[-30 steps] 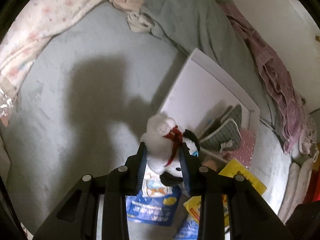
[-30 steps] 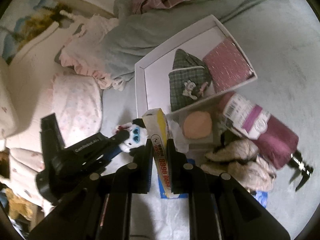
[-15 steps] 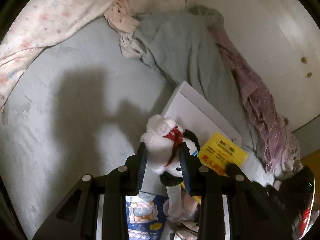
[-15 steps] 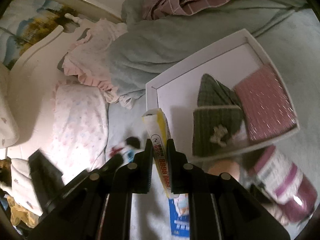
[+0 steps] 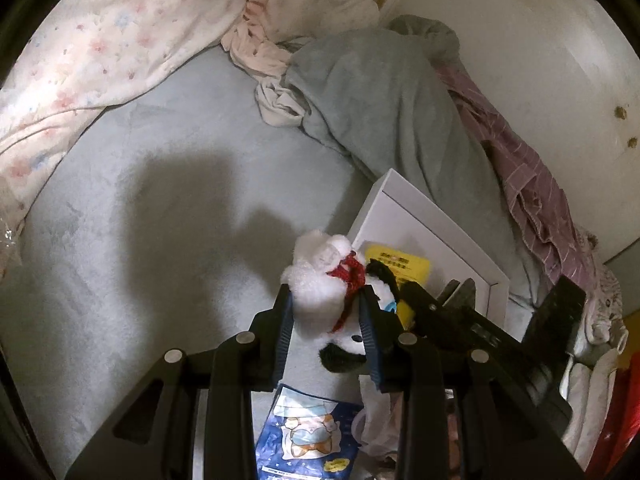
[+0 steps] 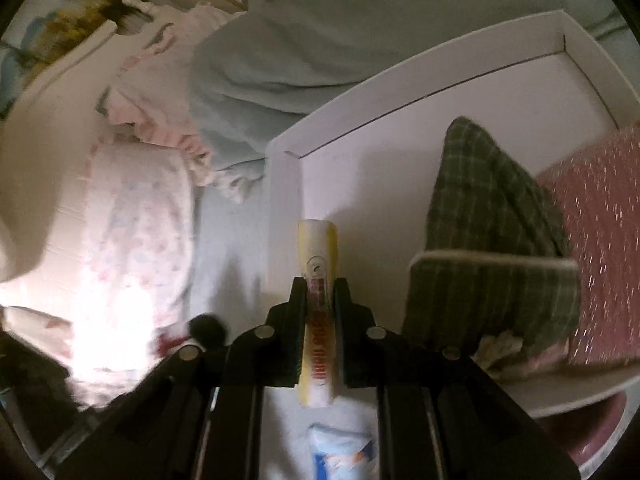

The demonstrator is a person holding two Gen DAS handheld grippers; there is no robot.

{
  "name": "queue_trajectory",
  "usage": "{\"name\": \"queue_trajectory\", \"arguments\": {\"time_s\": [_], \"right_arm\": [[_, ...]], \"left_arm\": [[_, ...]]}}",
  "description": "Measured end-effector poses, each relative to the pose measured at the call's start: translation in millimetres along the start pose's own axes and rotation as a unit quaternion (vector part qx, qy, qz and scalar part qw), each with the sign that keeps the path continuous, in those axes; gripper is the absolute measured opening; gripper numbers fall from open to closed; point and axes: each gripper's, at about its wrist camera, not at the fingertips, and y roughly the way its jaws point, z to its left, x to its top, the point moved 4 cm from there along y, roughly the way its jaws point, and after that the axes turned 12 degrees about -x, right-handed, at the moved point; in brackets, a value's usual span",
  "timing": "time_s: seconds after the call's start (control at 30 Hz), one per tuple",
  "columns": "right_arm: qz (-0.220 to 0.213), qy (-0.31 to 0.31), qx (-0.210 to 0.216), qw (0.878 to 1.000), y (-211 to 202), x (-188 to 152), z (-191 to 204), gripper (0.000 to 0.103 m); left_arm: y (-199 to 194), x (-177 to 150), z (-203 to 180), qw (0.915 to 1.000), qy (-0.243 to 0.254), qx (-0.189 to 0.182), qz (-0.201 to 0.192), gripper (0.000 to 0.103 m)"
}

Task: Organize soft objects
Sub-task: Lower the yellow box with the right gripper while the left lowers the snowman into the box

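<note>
My left gripper (image 5: 325, 300) is shut on a small white plush toy (image 5: 320, 280) with a red scarf and black ears, held above the grey-blue bed sheet beside the white box (image 5: 440, 236). My right gripper (image 6: 320, 288) is shut on a yellow packet (image 6: 318, 256) with red print, held over the near left corner of the white box (image 6: 400, 92). The packet (image 5: 400, 268) and the right gripper (image 5: 480, 332) also show in the left wrist view. Inside the box lie a green plaid pouch (image 6: 492, 240) and a pink glittery pouch (image 6: 600, 248).
A grey-green blanket (image 5: 384, 92), a purple striped cloth (image 5: 532, 184) and a floral quilt (image 5: 92, 48) lie around the bed. A blue packet (image 5: 308, 440) lies below my left gripper. A floral pillow (image 6: 136, 240) and a white headboard (image 6: 60, 72) are at the left.
My right gripper has carried the yellow packet forward over the white box's corner. My left gripper has tilted up with the plush toy still held.
</note>
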Motion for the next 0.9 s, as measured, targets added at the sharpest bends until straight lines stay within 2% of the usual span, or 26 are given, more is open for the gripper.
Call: {"name": "queue_trajectory", "arguments": {"time_s": [0.1, 0.13, 0.27, 0.33, 0.43, 0.5, 0.63, 0.8, 0.9], "right_arm": [[-0.007, 0.0, 0.021, 1.0, 12, 0, 3, 0.015], [-0.013, -0.004, 0.016, 1.0, 14, 0, 4, 0.015], [-0.049, -0.053, -0.044, 0.996, 12, 0, 14, 0.018], [-0.035, -0.077, -0.067, 0.994, 15, -3, 18, 0.024], [0.011, -0.108, -0.088, 0.99, 22, -9, 23, 0.034], [0.03, -0.119, -0.085, 0.989, 23, -11, 28, 0.04], [0.042, -0.063, -0.037, 0.996, 12, -6, 20, 0.059], [0.013, -0.036, -0.057, 0.998, -21, 2, 8, 0.064], [0.014, -0.027, -0.084, 0.996, -35, 3, 1, 0.064]], "left_arm": [[0, 0, 4, 1.0, -0.002, 0.003, -0.003, 0.031], [1, 0, 6, 1.0, -0.005, 0.003, -0.002, 0.031], [5, -2, 11, 0.9999, -0.017, 0.002, 0.001, 0.031], [6, -3, 12, 0.9998, -0.02, -0.002, 0.001, 0.031], [7, -2, 11, 0.9997, -0.021, -0.011, -0.002, 0.031], [7, -2, 11, 0.9998, -0.017, -0.007, -0.008, 0.031], [11, -3, 8, 0.9998, -0.008, -0.011, -0.012, 0.031], [20, -7, 0, 0.9991, -0.035, -0.022, 0.006, 0.031], [27, -7, -20, 0.9996, -0.016, -0.016, 0.015, 0.031]]}}
